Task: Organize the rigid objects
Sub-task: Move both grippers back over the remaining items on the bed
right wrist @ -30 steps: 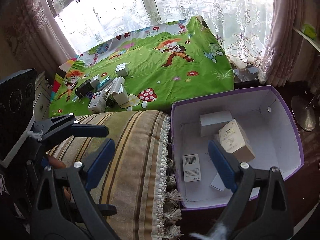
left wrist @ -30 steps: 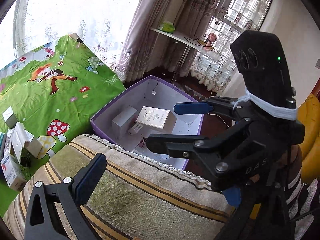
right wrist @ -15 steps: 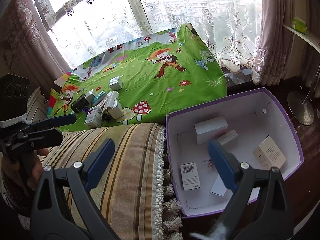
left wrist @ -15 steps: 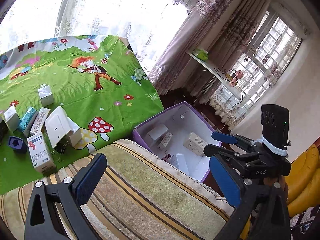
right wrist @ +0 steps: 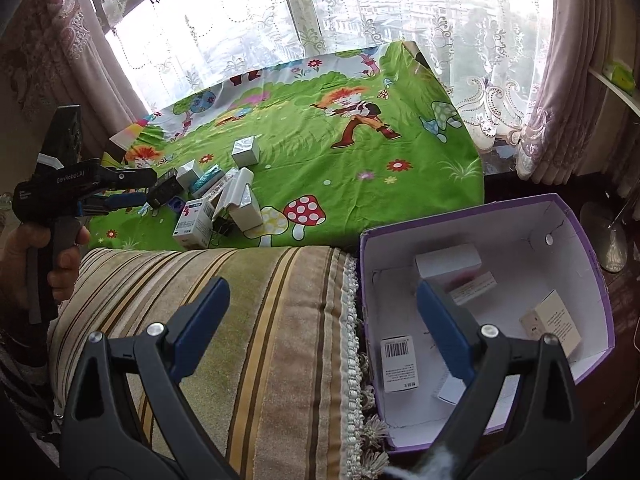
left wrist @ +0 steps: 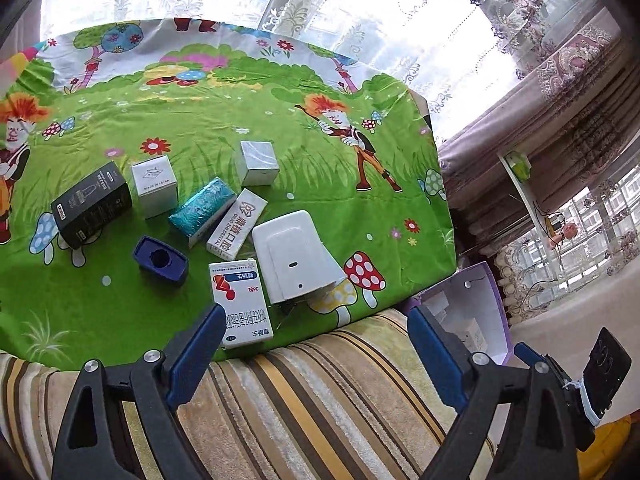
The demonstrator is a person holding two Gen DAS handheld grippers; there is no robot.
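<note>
Left claw (left wrist: 312,352) empty, jaws apart, just been narrowing, nearing medicine carton (left wrist: 240,304): light, stiff cardboard, probably crushable; grip across its narrow sides. Right claw (right wrist: 320,328) apart, empty.

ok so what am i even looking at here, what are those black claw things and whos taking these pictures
No robot here: a person holds a hand-held clamp in each hand, each with a fisheye camera looking along its blue-padded fingers. One picture is from the left gripper, whose jaws have just been closing a little with nothing between them; the other is from the right gripper, open and empty. Small boxes lie scattered on a green cartoon cloth, beyond a striped cushion. Some boxes already sit in the purple-edged box.
</note>
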